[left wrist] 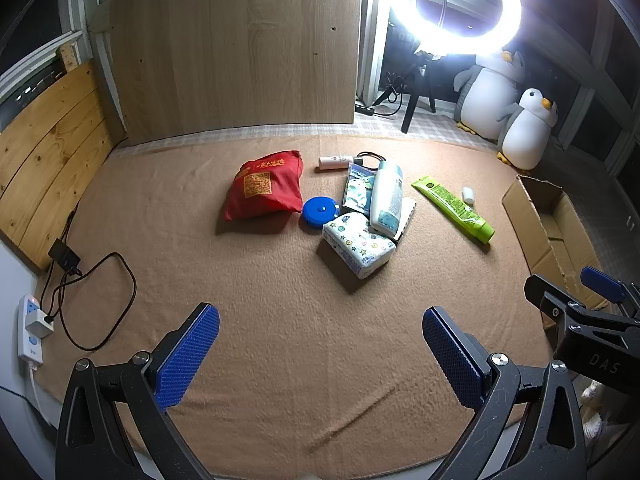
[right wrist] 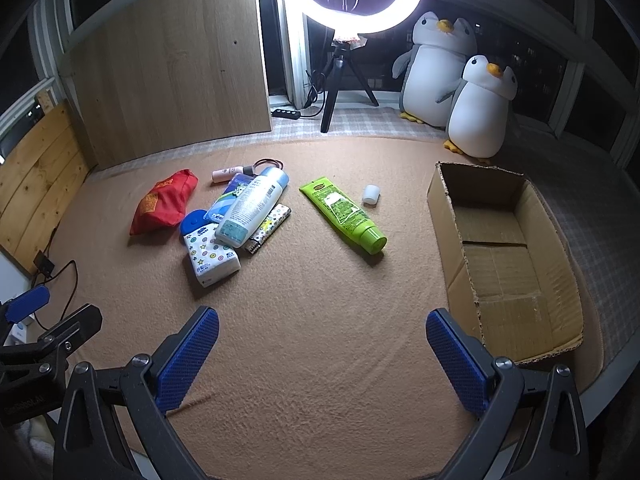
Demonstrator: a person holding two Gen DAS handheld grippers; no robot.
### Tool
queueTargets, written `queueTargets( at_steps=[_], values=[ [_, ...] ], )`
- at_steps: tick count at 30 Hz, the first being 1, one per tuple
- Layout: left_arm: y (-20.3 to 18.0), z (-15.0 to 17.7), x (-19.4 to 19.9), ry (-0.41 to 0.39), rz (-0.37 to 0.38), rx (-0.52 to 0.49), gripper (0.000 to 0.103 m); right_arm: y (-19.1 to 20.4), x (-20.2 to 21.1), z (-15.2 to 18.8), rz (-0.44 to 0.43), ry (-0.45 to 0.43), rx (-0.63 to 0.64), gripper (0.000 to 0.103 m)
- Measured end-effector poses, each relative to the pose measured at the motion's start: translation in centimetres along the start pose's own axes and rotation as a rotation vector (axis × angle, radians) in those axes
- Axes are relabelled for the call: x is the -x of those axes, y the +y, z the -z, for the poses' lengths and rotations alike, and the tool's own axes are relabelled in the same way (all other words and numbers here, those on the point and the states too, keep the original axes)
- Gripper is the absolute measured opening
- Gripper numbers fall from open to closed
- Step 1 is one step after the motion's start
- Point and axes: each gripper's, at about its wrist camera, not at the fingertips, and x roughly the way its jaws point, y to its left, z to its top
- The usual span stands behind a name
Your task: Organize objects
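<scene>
Both claws spread wide, empty: left claw, right claw. Box right of green tube; bottle left of tube, atop pile.

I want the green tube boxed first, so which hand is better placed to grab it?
Probably the right. The green tube lies between the pile and the box, on the right gripper side; both grippers are open and empty.

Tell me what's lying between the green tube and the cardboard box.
Only a small white cap, beside the green tube; otherwise bare blanket up to the cardboard box, clearest in the right wrist view.
</scene>
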Motion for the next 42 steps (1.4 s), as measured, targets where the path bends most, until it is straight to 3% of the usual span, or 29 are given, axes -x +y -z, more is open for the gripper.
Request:
queueTargets(
  at_steps=[42],
  values=[
    [0.1,-0.7,-1.1,0.011,0.005,-0.005,0.103,0.1,-1.9,-1.0,-0.004,0.061,-0.021,0.103]
  ],
)
